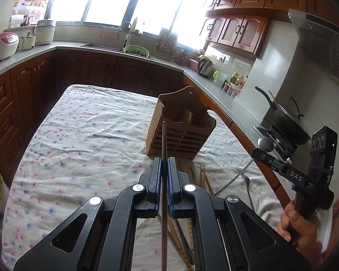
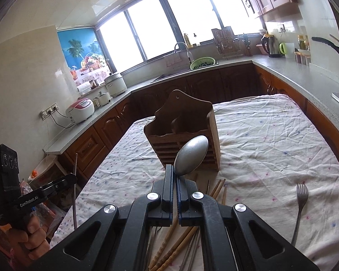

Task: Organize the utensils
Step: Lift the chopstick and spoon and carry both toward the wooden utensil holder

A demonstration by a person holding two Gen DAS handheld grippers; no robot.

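A wooden utensil holder [image 1: 180, 124] [image 2: 184, 135] stands upright on the floral cloth. My left gripper [image 1: 164, 164] is shut on a thin metal chopstick [image 1: 164, 140], held upright in front of the holder; it also shows at the left of the right wrist view [image 2: 75, 189]. My right gripper [image 2: 175, 176] is shut on a metal spoon [image 2: 191, 154], bowl up, just before the holder; it also shows in the left wrist view [image 1: 266, 144]. Wooden chopsticks [image 2: 174, 244] and metal ones lie below the grippers. A fork [image 2: 301, 203] lies on the cloth at right.
The table's cloth [image 1: 90, 140] is ringed by wooden cabinets and a grey counter [image 1: 226, 97]. A wok [image 1: 289, 122] sits on the stove at right. A rice cooker [image 1: 2, 46], a sink and a green colander [image 1: 136, 52] stand along the counter.
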